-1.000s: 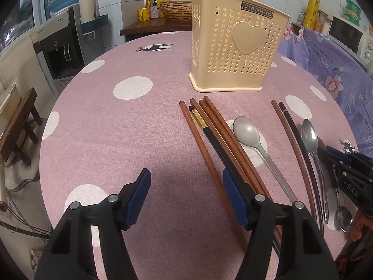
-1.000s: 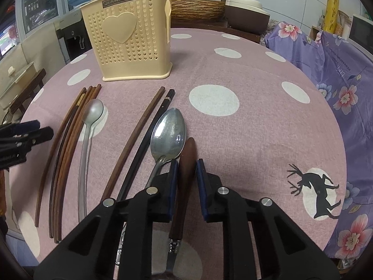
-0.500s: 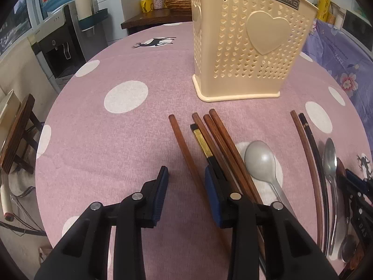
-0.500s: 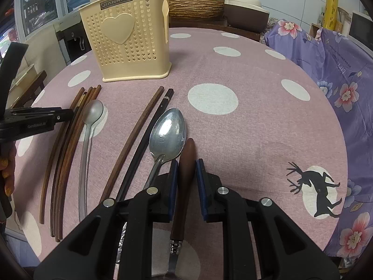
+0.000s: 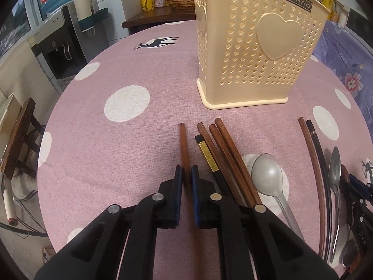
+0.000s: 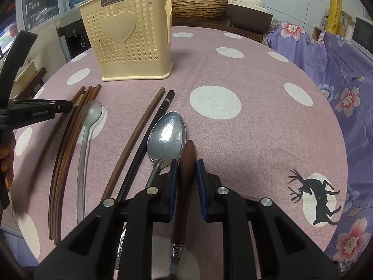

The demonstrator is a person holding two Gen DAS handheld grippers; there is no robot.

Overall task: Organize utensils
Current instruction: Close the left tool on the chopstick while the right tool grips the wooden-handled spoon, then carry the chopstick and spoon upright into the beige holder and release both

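Observation:
A cream perforated utensil holder (image 5: 256, 46) stands upright at the back of the round table. In front of it lie several brown chopsticks (image 5: 223, 149), a grey spoon (image 5: 265, 172), and further right a brown and a black chopstick (image 6: 144, 119) beside a metal spoon (image 6: 167, 130). My left gripper (image 5: 186, 170) is shut on the leftmost brown chopstick (image 5: 183, 144), which pokes forward from between the blue pads. My right gripper (image 6: 186, 163) is shut on the dark wooden handle (image 6: 186, 154) of a utensil lying on the cloth.
A pink polka-dot tablecloth (image 6: 256, 116) covers the table. A purple floral cloth (image 6: 338, 70) lies over something at its right edge. Off the left side stand a water dispenser (image 5: 58, 46) and a wooden stool (image 5: 16, 135).
My left gripper moved forward toward the holder and its jaws closed from wide apart onto the leftmost chopstick. The right gripper kept still on the wooden handle.

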